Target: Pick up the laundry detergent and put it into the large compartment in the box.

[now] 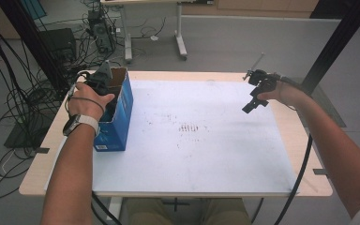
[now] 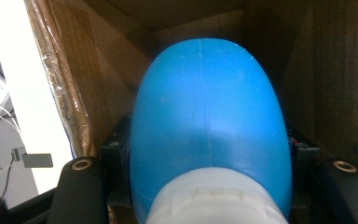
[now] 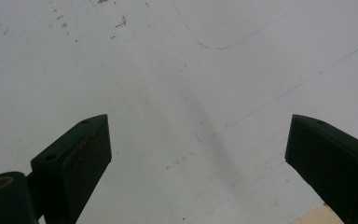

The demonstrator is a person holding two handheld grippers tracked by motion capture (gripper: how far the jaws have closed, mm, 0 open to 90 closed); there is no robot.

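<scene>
A blue cardboard box stands open-topped at the table's left side. My left gripper reaches down into it. In the left gripper view the jaws sit against both sides of a smooth blue rounded object with a white base, so my left gripper is shut on it between the box's brown inner walls. My right gripper hovers over the far right of the white mat. Its jaws stand wide apart and my right gripper has only the stained mat beneath it.
The mat covers most of a light wooden table. Black frame posts rise at the back right and back left. Cables and a computer tower lie on the floor to the left, with another table's legs behind.
</scene>
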